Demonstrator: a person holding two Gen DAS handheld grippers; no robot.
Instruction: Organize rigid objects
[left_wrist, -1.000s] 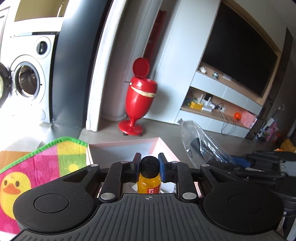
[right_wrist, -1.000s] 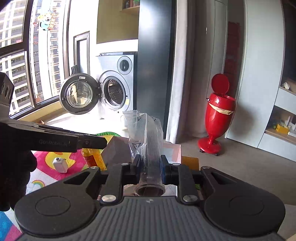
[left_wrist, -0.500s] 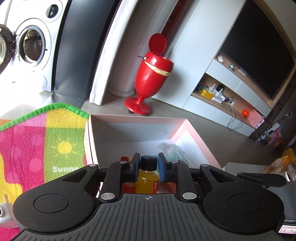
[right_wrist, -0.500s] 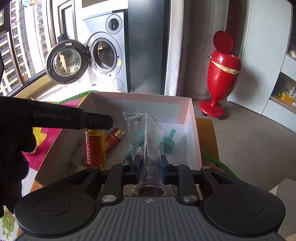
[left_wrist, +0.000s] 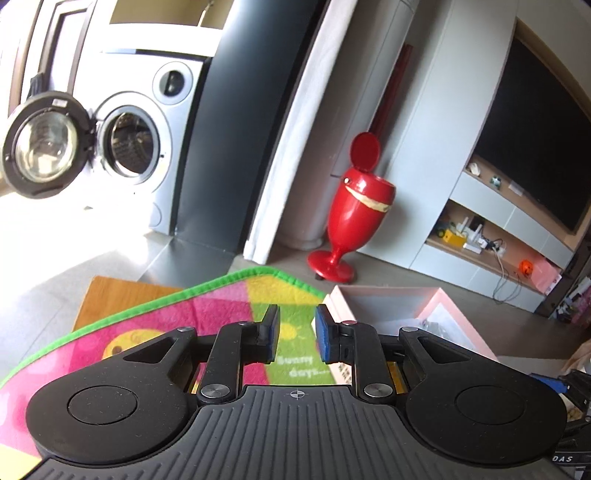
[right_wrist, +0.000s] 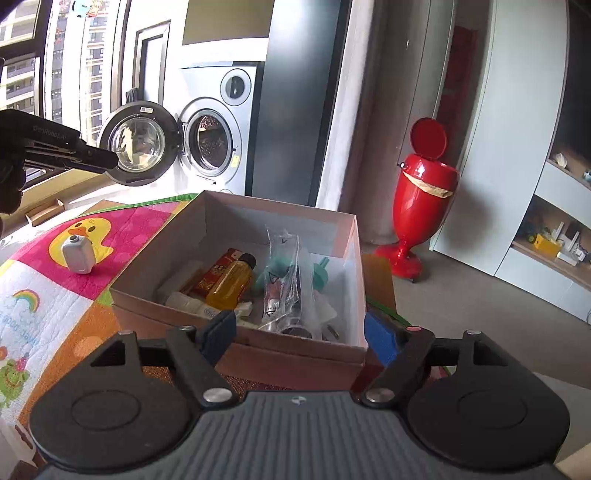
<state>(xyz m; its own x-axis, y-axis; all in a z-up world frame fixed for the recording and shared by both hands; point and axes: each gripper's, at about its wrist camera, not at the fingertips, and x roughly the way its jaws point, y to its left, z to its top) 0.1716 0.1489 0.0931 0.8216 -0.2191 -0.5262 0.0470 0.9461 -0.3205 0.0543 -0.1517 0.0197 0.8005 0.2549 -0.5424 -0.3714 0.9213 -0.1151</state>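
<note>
Meanwhile right gripper (right_wrist: 299, 338) jaws were opening, empty, above box (right_wrist: 295, 350) near edge; left gripper (left_wrist: 295, 334) parted, empty, over mat (left_wrist: 166, 317).

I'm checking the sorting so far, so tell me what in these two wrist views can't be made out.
- Box contents, left wrist view: the left gripper body and the box wall hide nearly all of them.
- Box front corner, right wrist view: small items sit behind the near wall and the right gripper.
- Bagged item, right wrist view: crinkled clear plastic blurs what it is.
- White gadget on the mat: too small to identify.
</note>
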